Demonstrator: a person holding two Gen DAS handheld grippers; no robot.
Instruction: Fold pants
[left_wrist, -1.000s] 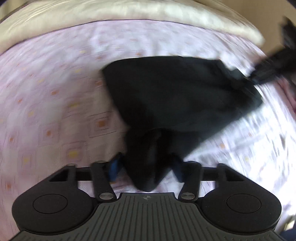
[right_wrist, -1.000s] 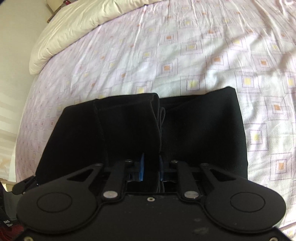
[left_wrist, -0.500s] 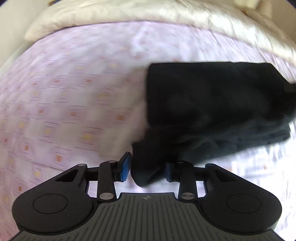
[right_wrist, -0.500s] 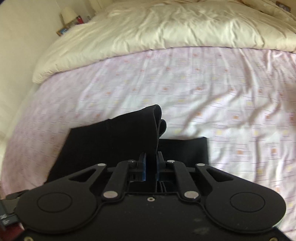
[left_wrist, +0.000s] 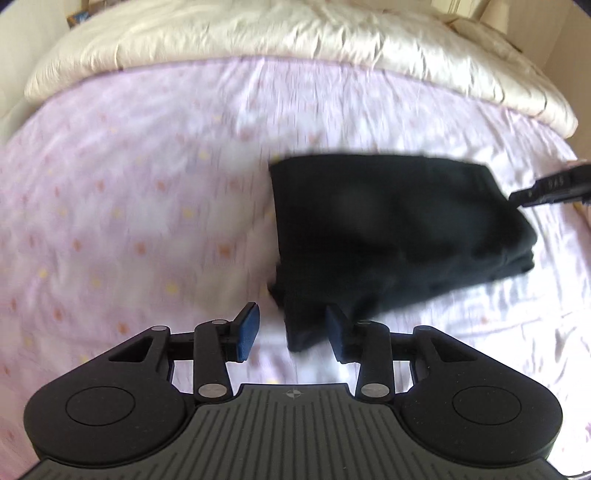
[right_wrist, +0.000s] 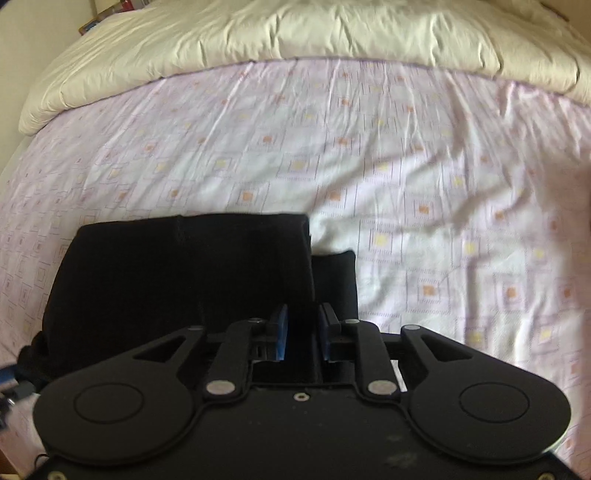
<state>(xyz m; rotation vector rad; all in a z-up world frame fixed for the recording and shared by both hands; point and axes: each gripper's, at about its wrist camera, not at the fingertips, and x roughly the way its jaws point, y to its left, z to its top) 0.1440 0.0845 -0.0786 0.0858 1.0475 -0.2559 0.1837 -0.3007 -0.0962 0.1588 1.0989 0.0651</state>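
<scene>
Lilac bedsheet (right_wrist: 369, 155) under black pants (right_wrist: 184, 273), between both opening grippers (left (left_wrist: 291, 334), right (right_wrist: 302, 332)), unpinched.

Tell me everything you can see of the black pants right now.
The black pants are plain, soft, matte cloth, folded into a compact, layered rectangle lying flat on the pink patterned bedsheet. One corner of a lower layer sticks out past the top fold. The near edges sit between the pads of both the left tongs and the right tongs; both pairs are opening, with gaps showing beside the cloth.
</scene>
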